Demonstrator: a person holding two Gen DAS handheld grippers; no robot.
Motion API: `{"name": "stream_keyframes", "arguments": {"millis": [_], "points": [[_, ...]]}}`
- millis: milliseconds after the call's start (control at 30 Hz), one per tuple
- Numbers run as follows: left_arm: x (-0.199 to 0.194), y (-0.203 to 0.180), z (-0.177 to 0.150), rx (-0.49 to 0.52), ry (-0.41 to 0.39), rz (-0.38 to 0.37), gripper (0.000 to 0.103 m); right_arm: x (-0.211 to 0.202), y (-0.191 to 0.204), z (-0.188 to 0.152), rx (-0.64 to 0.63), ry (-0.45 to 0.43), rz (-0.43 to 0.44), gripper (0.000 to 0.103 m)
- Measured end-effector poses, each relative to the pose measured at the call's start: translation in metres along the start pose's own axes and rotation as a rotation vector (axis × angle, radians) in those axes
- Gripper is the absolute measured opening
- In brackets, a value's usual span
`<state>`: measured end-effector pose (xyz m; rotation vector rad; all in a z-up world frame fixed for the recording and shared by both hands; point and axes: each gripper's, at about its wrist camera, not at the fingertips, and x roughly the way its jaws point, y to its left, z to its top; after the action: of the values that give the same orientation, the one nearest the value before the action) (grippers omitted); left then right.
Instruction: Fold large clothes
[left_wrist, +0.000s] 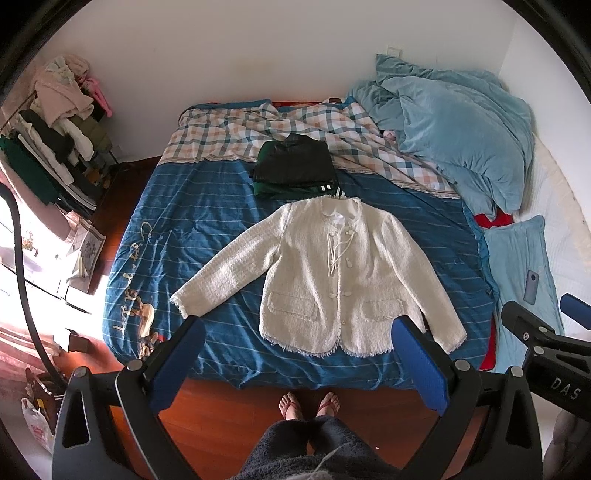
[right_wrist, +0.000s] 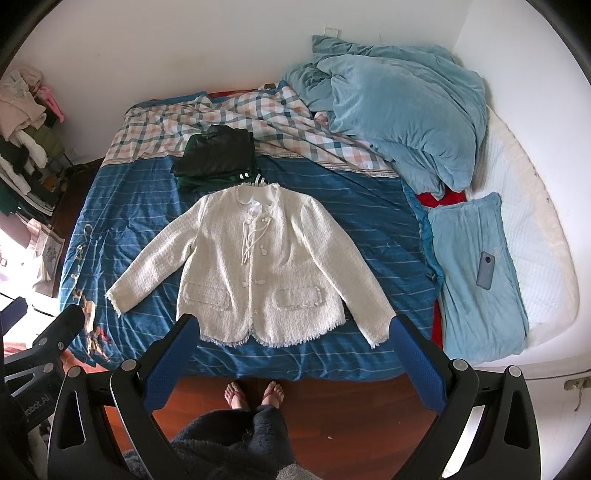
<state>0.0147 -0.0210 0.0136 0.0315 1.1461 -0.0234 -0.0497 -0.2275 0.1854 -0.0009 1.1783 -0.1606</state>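
Note:
A white tweed jacket (left_wrist: 332, 273) lies spread flat, front up, on the blue striped bed cover (left_wrist: 177, 229), sleeves angled out to both sides. It also shows in the right wrist view (right_wrist: 255, 266). My left gripper (left_wrist: 299, 332) is open and empty, held high above the jacket's hem. My right gripper (right_wrist: 291, 328) is open and empty too, above the hem near the bed's front edge. The right gripper also shows at the right edge of the left wrist view (left_wrist: 543, 317).
A folded dark pile (left_wrist: 295, 166) lies behind the jacket's collar. A light blue duvet (left_wrist: 454, 122) and pillow (right_wrist: 476, 280) with a phone (right_wrist: 487, 269) are at the right. A clothes rack (left_wrist: 55, 136) stands left. My feet (left_wrist: 308, 404) are on the wooden floor.

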Motion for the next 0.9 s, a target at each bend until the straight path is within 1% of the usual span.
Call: {"name": "stream_keyframes", "arguments": {"millis": [267,367,433,533,767,900], "points": [[0.001,0.003,-0.003,0.003,-0.003,-0.002,0.103,-0.004,0.000,-0.002,0.001,-0.003,-0.001,0.103],[-0.001,-0.002,0.004,0.000,-0.005,-0.004,0.103,-0.006,0.000,-0.003,-0.001,-0.004,-0.002,0.103],[-0.010,-0.002,0.009,0.000,-0.009,-0.005,0.103,-0.007,0.000,-0.004,0.000,-0.005,-0.002,0.103],[-0.009,0.000,0.007,0.000,-0.008,-0.006,0.103,-0.009,-0.001,-0.004,0.000,-0.006,-0.001,0.103],[-0.015,-0.001,0.014,-0.003,-0.015,-0.010,0.103,-0.013,-0.003,-0.004,-0.002,-0.008,-0.003,0.103],[-0.015,0.001,0.011,-0.003,-0.015,-0.011,0.103,-0.015,-0.004,-0.004,-0.001,-0.010,-0.003,0.103]]}}
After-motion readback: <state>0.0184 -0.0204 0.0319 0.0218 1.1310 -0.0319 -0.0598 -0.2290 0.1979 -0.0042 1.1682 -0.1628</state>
